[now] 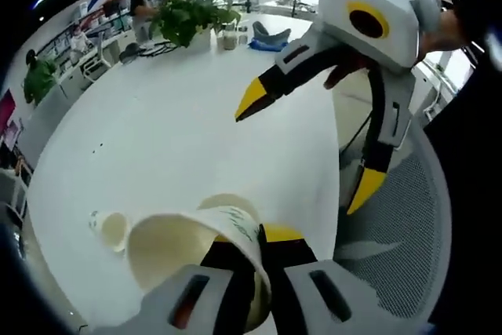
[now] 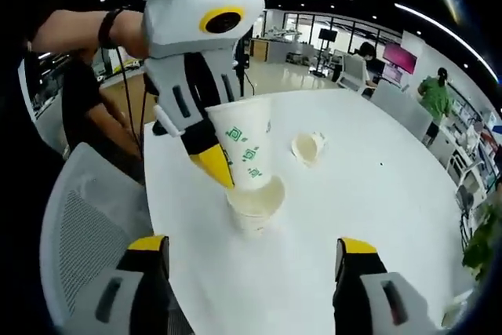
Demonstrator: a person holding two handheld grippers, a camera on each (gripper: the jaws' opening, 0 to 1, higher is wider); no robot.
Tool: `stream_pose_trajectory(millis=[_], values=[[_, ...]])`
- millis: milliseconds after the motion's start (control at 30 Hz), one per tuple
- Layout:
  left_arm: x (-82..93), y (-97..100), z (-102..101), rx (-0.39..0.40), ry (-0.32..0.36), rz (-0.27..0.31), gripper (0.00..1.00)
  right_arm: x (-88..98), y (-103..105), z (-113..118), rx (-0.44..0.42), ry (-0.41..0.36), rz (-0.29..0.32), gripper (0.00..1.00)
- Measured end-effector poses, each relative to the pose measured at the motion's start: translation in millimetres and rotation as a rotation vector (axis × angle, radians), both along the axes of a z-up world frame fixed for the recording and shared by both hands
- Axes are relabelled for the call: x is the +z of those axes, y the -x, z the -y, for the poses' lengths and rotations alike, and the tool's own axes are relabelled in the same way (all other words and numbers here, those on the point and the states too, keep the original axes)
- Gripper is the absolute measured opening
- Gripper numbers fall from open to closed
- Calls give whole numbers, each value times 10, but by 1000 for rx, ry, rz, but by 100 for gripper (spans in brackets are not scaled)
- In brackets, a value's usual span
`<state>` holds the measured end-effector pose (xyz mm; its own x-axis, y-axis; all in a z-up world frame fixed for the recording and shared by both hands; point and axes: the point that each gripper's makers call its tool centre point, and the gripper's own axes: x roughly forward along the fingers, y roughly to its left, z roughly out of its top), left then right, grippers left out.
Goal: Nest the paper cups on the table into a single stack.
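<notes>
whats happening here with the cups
A person is stacking paper cups with two handheld grippers. The left gripper is shut on a printed cup, holding it just over an upright cup on the white table. The right gripper is open nearby. Another small cup lies tipped farther back.

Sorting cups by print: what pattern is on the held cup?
Green square motifs on white cup, clearest in right gripper view.

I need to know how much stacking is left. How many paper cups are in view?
3. One printed cup is held in the left gripper, lowered toward a second upright cup beneath it. A third cup lies on its side farther along the table. Nested cups may be hidden.
</notes>
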<state>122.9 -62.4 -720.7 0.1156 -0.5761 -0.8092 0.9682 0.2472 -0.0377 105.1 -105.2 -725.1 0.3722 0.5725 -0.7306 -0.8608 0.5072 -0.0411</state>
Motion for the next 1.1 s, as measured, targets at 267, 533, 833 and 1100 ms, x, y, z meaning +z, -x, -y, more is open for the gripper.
stream_pose_trajectory(millis=[267,533,833,1100], values=[[-167,-27,11,-85,-111,34,0,-82,127,118,-48,-19,-23,88],[-182,-28,76,-116,-155,35,0,-145,214,132,-74,-41,-38,87],[-230,-15,73,-123,-180,29,1,-165,233,200,-96,-53,-43,85],[-212,-35,69,-127,-182,41,8,-176,228,221,-100,-51,-44,85]])
